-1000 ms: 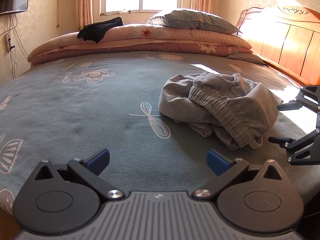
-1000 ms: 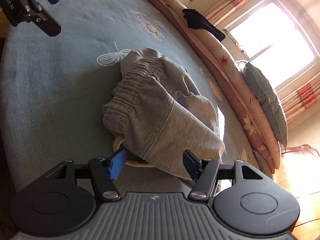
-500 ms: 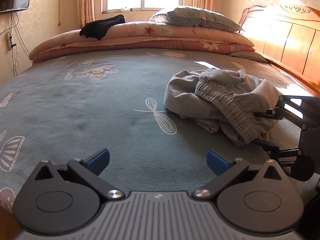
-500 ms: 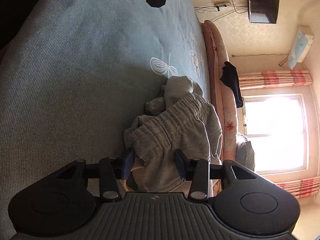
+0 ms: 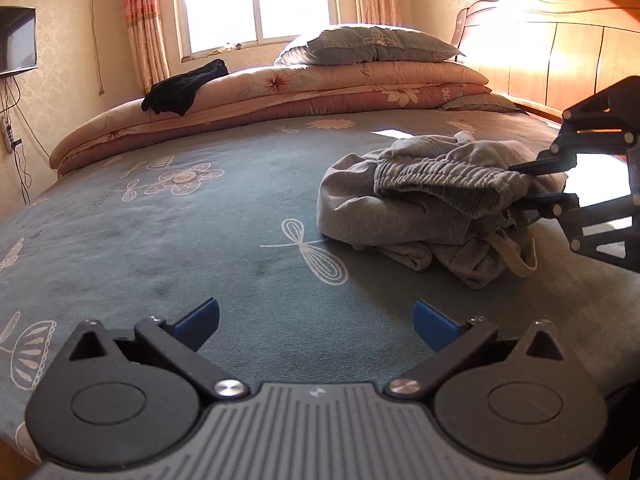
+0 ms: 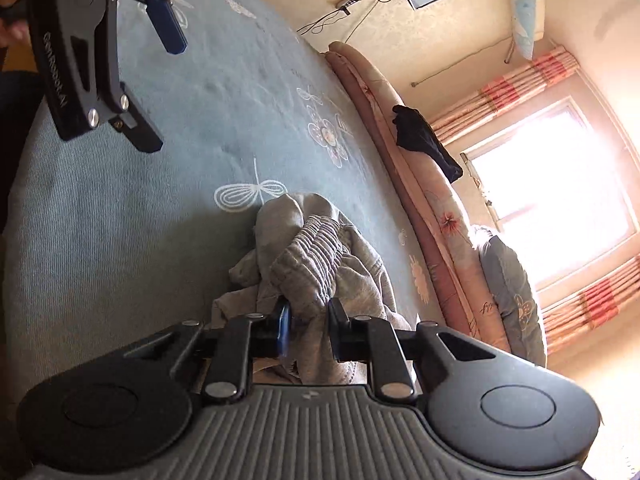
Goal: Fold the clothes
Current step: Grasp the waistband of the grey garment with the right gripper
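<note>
Right wrist view: my right gripper (image 6: 308,322) was closing on the grey trousers' (image 6: 320,264) waistband.
My left gripper (image 5: 316,322) hung apart, empty; I judged a full-waistband bite best.

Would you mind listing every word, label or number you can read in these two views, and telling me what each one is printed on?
"GenRobot.AI": white letters running along the black side plate of the left tongs, seen in the right wrist view.
A small pale mark on the ribbed grey body behind each pair of tongs: too small to read.
The television screen is dark, with no text.
Nothing else legible; the grey sweatpants show no label.
</note>
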Tool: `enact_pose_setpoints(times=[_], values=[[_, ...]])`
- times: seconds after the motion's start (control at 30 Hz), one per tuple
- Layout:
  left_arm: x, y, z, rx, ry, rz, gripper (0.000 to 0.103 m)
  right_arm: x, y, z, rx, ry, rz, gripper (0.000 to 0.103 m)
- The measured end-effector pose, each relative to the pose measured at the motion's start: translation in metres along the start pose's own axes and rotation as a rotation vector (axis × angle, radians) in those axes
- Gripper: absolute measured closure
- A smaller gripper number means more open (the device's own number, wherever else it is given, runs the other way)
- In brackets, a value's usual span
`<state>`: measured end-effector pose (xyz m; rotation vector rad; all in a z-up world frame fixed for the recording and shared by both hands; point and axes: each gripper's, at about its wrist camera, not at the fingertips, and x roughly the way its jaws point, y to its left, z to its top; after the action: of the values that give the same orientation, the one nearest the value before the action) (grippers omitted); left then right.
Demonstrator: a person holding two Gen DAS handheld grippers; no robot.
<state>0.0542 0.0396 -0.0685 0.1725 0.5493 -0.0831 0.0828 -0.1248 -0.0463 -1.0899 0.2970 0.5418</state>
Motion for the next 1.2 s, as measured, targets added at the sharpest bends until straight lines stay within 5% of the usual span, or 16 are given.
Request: enact_pose_setpoints(times=[0.27,0.47,0.6,0.8,0.97,1.2], values=[[0.039,-0.059,0.027,0.333,-0.179,-0.002,0.0,-0.016,-0.038,0.0,0.184,0.004,0.067,0.082],[0.077,-0.1,0.045,0.476,-0.343,0.028,0.0,-0.025,-0.062,-0.009,0.293,0.02,0.127,0.082],[0.09,-0.099,0.056,0.451,-0.398,0.07,0.0,-0.029,-0.065,-0.018,0.294,0.043,0.124,0.077],[0.06,-0.071,0.066,0.307,-0.456,-0.025,0.0,-0.029,-0.042,-0.039,0.195,0.03,0.0,0.041],[0.058,-0.069,0.076,0.304,-0.457,-0.05,0.0,-0.011,-0.013,-0.045,0.113,0.019,-0.087,0.029],[0.058,-0.066,0.091,0.242,-0.435,-0.146,0.0,0.021,0.035,-0.044,0.039,-0.01,-0.355,0.018]])
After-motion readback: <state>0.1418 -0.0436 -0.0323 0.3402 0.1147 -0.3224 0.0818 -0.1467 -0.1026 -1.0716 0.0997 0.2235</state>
